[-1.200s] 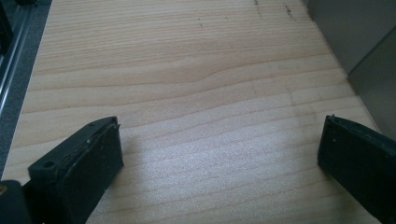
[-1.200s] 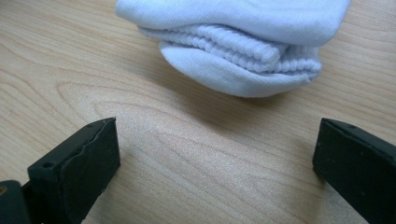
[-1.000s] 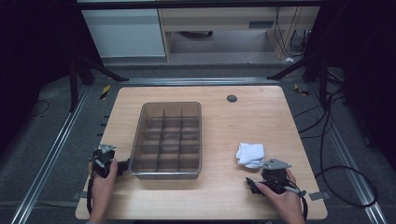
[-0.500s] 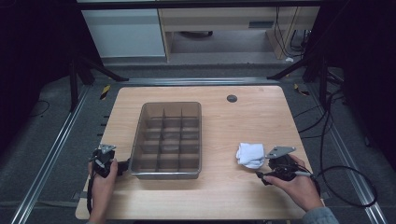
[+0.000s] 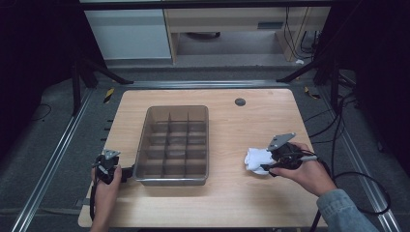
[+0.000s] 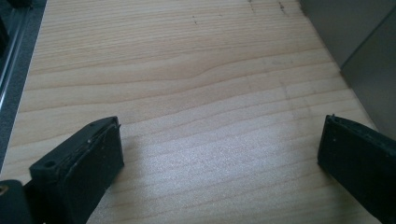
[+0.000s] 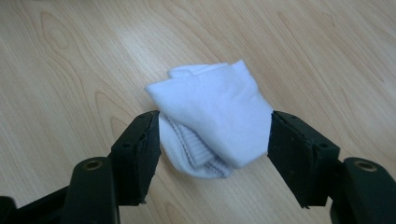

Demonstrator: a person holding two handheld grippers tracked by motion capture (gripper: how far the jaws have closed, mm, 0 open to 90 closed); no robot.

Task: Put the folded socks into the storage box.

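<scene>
- On the table (image 5: 227, 130), at about 4 o'clock from its centre, lies a folded white sock (image 5: 255, 158), well apart from the right wall of the divided bin (image 5: 172, 145).
- Right gripper (image 5: 270, 162): positioned at the sock, approaching from the 3 o'clock side. In the right gripper view the jaws stand spread, one on each side of the sock (image 7: 215, 126). The left jaw appears to touch the sock's edge; the right jaw sits just beside it. The sock rests flat on the wood and is not yet clamped or lifted.
- Left gripper (image 5: 126, 171): held low at about 8 o'clock, just beside the near left corner of the bin. In the left gripper view the jaws stand wide apart over bare wood, with nothing between them; the grey bin wall (image 6: 369, 51) shows at 2 o'clock.
- Bin status: the compartments look vacant as far as the high view resolves them.
- Progress, as a judgement: the work is at an early stage. The approach to the sock is complete; the grasp is not.
- Remaining, as a judgement: clamp the sock, lift it, carry it toward 9 o'clock, and lower it into one compartment. Which compartment is intended cannot be determined.
</scene>
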